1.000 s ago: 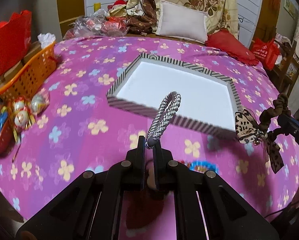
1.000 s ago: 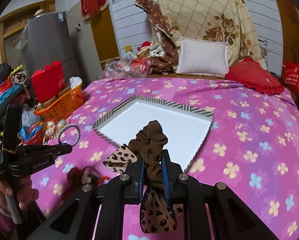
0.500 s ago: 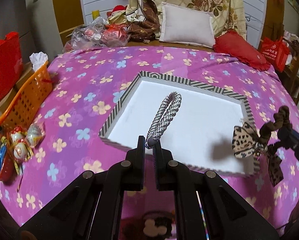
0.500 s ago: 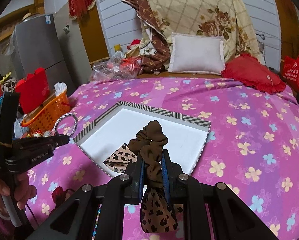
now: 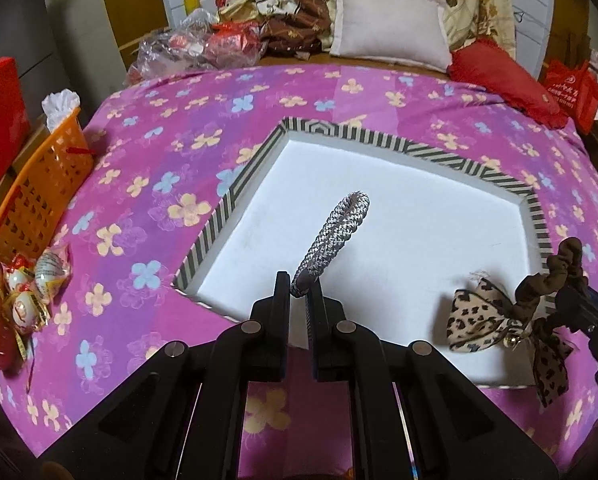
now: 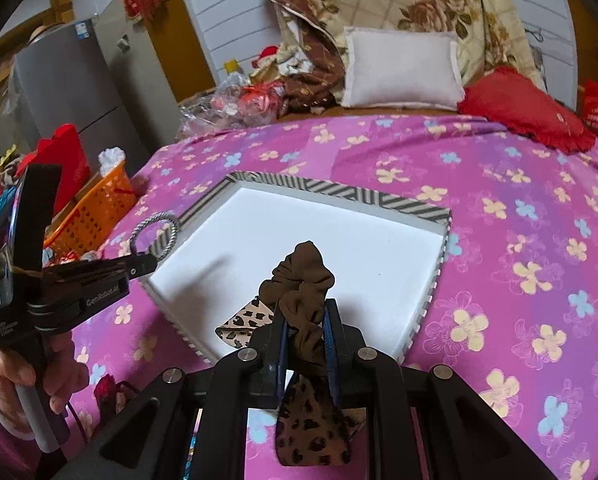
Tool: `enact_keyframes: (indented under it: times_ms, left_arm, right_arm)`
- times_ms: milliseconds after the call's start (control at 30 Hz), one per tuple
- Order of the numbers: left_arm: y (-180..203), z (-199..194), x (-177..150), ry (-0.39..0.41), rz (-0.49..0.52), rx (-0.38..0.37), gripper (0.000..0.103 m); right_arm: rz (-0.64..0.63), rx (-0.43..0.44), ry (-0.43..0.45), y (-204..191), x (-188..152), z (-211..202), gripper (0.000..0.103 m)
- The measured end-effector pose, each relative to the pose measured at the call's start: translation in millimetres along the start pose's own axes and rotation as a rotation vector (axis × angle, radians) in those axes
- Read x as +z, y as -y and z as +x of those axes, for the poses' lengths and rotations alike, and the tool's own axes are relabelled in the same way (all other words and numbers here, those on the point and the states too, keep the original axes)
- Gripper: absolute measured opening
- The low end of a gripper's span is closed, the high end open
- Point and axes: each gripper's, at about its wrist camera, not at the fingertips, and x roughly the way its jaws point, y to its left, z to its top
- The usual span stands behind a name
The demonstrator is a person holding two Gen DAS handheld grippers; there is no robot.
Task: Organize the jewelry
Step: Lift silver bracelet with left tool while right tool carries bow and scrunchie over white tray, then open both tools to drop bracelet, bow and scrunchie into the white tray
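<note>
A shallow white tray with a black-and-white striped rim [image 5: 235,196] [image 6: 339,194] lies on the pink flowered bedspread. My left gripper [image 5: 297,286] is shut on a silver braided bracelet [image 5: 333,232], held upright over the tray's near left edge; the bracelet also shows in the right wrist view [image 6: 155,234]. My right gripper [image 6: 305,322] is shut on a brown scrunchie with a leopard-print bow [image 6: 303,280], held above the tray's near right corner; the scrunchie shows in the left wrist view [image 5: 539,284].
An orange basket [image 5: 39,192] [image 6: 95,216] and wrapped sweets [image 5: 31,284] sit at the bed's left edge. A white pillow [image 5: 391,36], red cushion [image 5: 503,76] and plastic bags [image 5: 187,46] lie at the back. Small dark items [image 6: 107,390] lie on the bedspread near me.
Both grippers have moved forward over the tray with their items still held. The tray now fills more of both views.
</note>
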Motion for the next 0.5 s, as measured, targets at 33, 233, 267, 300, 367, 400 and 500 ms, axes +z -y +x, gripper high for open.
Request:
enact_keyframes:
  times_ms: [33, 233, 267, 300, 367, 400, 500]
  left_arm:
    - [0.3, 3.9, 0.4, -0.007, -0.001, 0.004, 0.006]
    - [1.2, 22.4, -0.1, -0.041, -0.008, 0.023, 0.006]
    - [1.1, 26.6, -0.2, -0.049, -0.011, 0.026, 0.006]
    - [1.2, 29.4, -0.4, -0.054, -0.012, 0.029, 0.006]
    - [1.1, 33.7, -1.0, -0.064, -0.012, 0.032, 0.006]
    - [1.5, 36.2, -1.4, -0.070, -0.012, 0.031, 0.006]
    - [2.8, 41.1, -2.9, -0.083, -0.010, 0.033, 0.006]
  right_arm:
    - [0.011, -0.007, -0.013, 4.5, 0.5, 5.1, 0.015]
    - [0.040, -0.059, -0.064, 27.2, 0.2, 27.6, 0.015]
    - [0.037, -0.071, -0.065, 29.0, -0.1, 29.8, 0.015]
    - [0.031, -0.091, -0.068, 31.2, -0.2, 32.4, 0.015]
    - [0.025, -0.114, -0.073, 33.8, -0.5, 35.8, 0.015]
    - [0.018, -0.119, -0.066, 34.1, -0.3, 35.5, 0.019]
    - [0.011, -0.100, -0.058, 30.0, 0.4, 31.4, 0.040]
